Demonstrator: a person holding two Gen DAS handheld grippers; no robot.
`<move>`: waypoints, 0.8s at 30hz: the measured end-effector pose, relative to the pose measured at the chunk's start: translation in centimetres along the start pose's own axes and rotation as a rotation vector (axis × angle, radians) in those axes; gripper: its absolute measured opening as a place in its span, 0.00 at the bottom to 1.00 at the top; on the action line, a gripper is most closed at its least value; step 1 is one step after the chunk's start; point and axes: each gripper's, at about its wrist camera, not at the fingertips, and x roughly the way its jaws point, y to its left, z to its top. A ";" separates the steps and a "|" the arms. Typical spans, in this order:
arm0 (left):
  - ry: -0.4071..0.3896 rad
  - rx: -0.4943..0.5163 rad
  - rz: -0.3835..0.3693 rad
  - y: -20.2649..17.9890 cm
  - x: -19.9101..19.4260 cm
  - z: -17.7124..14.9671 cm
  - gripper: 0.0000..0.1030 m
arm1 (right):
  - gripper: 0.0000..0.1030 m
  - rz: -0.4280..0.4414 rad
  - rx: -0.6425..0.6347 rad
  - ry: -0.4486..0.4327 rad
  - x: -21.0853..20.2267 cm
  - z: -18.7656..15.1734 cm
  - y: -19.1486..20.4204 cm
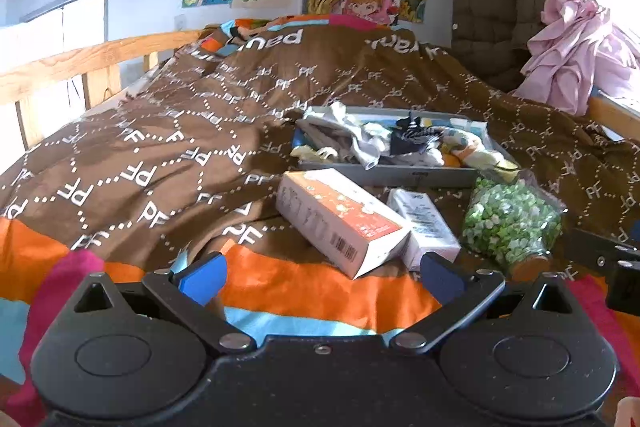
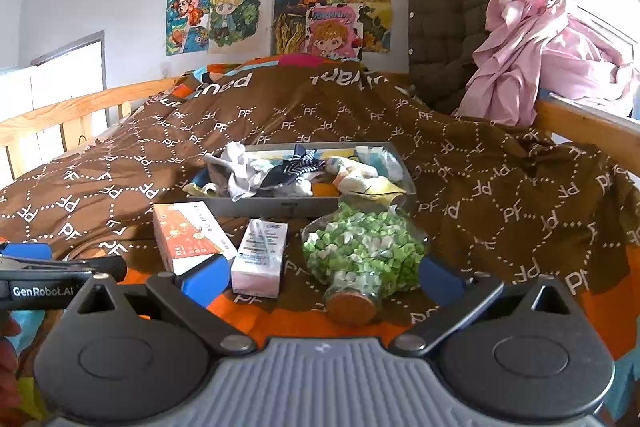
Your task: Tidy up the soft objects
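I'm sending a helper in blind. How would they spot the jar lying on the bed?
Start at the bed's brown PF-patterned blanket and find the grey tray of socks and cloths in its middle. Just in front of the tray's right end lies the jar on its side. Unlike the two boxes to its left, it is clear, filled with green and white bits, and cork-stoppered.

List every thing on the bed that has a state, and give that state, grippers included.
Left gripper: open, empty.
Right gripper: open, empty.
Tray: open-topped, heaped with loose socks and cloths.
Jar: on its side, corked, full of green bits.
Orange box: closed, lying flat.
White box: closed, lying flat.
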 end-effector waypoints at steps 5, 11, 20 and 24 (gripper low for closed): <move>-0.002 -0.007 0.005 0.0 0.0 -0.1 0.99 | 1.00 0.016 0.002 0.002 0.2 -0.1 0.3; -0.021 0.008 -0.003 -0.4 -0.3 0.0 0.99 | 1.00 0.022 0.011 0.020 0.6 -0.5 0.3; -0.014 0.011 -0.006 -0.4 -0.2 -0.1 0.99 | 1.00 0.015 0.003 0.027 0.7 -0.7 0.5; -0.012 0.013 -0.009 -0.3 -0.2 -0.2 0.99 | 1.00 0.014 -0.002 0.030 0.7 -0.7 0.6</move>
